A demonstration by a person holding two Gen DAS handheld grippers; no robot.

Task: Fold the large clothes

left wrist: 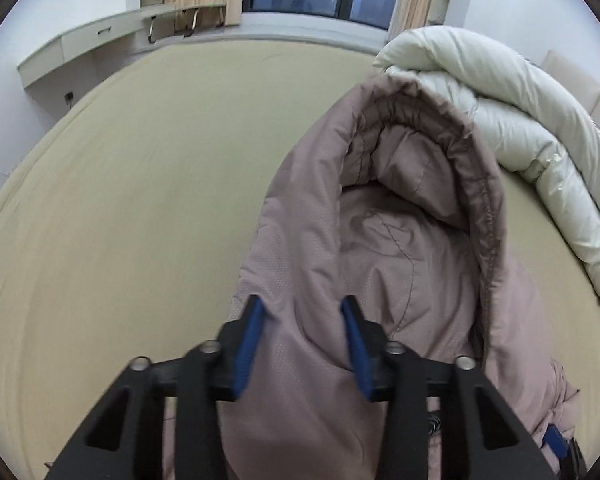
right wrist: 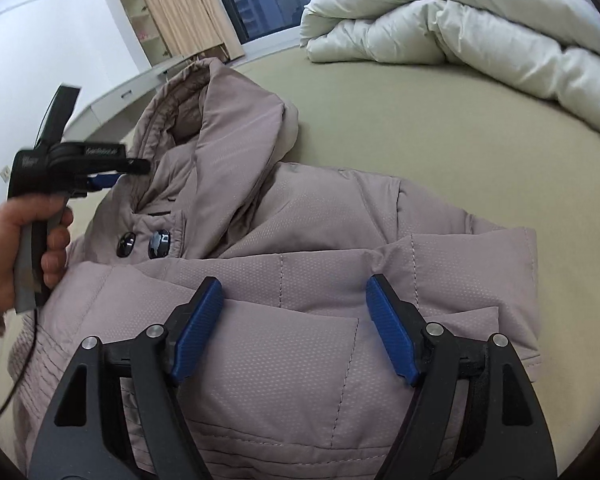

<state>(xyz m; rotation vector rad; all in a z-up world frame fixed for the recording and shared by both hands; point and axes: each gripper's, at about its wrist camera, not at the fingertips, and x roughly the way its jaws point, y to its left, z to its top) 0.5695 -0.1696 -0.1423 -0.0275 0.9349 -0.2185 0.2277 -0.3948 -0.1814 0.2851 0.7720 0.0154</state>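
A mauve padded jacket (right wrist: 300,264) lies on the bed, sleeves folded over its body, hood (right wrist: 204,120) at the far left. My left gripper (left wrist: 302,336) has its blue fingers on either side of the hood's (left wrist: 400,208) left edge, fabric between them, and lifts it; it also shows in the right wrist view (right wrist: 112,174) at the hood's base. My right gripper (right wrist: 294,328) is open, hovering over the folded jacket body, holding nothing.
A white duvet (right wrist: 480,24) is bunched at the far right of the bed; it also shows in the left wrist view (left wrist: 520,128). The beige sheet (left wrist: 140,200) spreads left of the jacket. A desk (left wrist: 92,44) and window stand beyond.
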